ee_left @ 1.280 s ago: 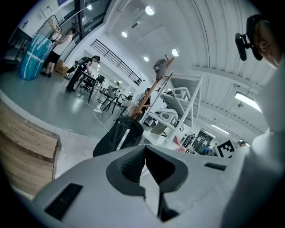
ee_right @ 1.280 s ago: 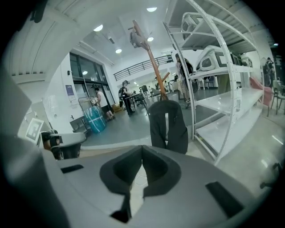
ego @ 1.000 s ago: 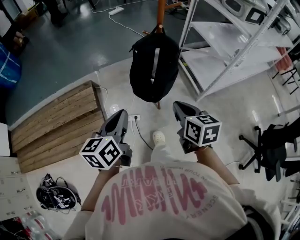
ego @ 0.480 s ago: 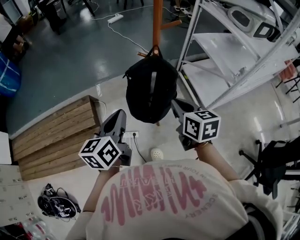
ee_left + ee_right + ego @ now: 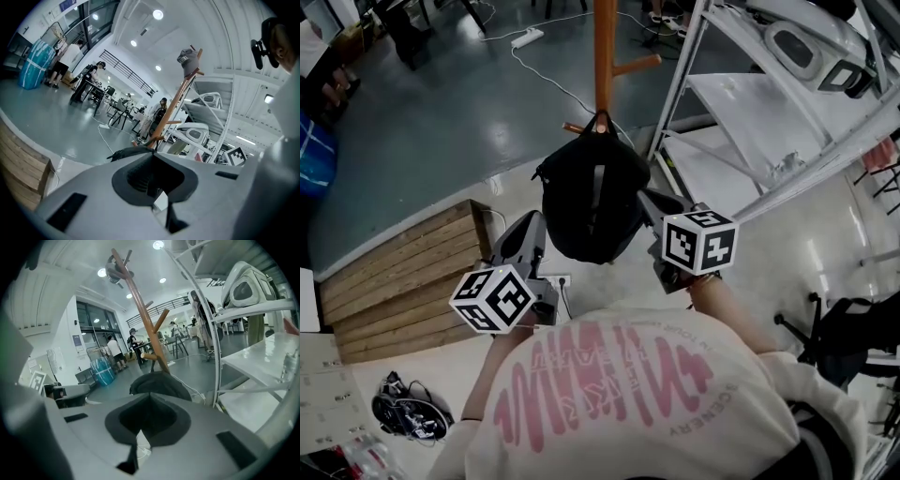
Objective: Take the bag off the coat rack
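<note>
Approach step, by my read; left gripper (image 5: pixel 528 225) and right gripper (image 5: pixel 654 201) both have jaws pressed together, nothing between them; bag (image 5: pixel 591 202) hangs just ahead, between the two, top loop on a low peg of the coat rack (image 5: pixel 603 56); next: open jaws, take the loop, lift it clear of the peg; bag is a black, rounded, soft backpack with a pale centre stripe.
</note>
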Tool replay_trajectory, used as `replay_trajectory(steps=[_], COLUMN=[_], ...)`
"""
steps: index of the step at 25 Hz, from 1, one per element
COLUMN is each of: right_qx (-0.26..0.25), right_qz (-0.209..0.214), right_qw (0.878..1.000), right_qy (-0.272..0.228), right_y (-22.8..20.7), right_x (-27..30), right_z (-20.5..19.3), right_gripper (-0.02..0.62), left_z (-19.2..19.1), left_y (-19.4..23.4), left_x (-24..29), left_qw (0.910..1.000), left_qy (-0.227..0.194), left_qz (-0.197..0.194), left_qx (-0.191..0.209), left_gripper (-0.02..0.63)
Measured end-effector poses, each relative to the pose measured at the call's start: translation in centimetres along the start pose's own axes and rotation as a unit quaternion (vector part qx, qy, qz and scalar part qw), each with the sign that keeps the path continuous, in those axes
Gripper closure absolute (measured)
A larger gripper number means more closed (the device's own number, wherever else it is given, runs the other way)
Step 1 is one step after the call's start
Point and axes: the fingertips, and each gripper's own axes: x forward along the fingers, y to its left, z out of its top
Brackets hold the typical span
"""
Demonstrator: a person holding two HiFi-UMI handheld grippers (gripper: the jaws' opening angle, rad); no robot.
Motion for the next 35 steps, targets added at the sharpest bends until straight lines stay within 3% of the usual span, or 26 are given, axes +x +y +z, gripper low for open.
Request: replay_trajectory(steps=[7, 20, 26, 28, 35], right_qx=[-0.009, 0.013, 0.017, 0.021, 0.02], right_qz=[-0.003, -0.02, -0.023, -0.019, 0.005], right_qw=[1.0, 1.0, 1.0, 1.0, 1.0], right_qy=[-0.004, 0.004, 0.011, 0.011, 0.016], right_y=[-1.6, -4.8, -6.4, -6.6, -6.7], right_x=[2.0, 4.0, 5.0, 5.2, 6.6], right_z=[1.6, 0.8, 0.8, 0.8, 0.1], right_gripper=[0.589, 0.589, 0.583, 0.561, 0.394], left_z=[1.3, -1.1, -1.9, -2.0, -2.1], left_y=[2.2, 5.4, 6.9, 7.3, 8.6], left_x=[0.2, -1.2, -1.3, -1.4, -2.0], left_qw=[0.9994, 0.997, 0.9937, 0.9928, 0.9884], left_qy=[-0.025, -0.005, 0.008, 0.011, 0.006], left_qz=[0.021, 0.066, 0.087, 0.093, 0.136], left_qx=[-0.013, -0.04, -0.07, -0.075, -0.067], left_gripper=[0.601, 0.601, 0.601, 0.601, 0.601])
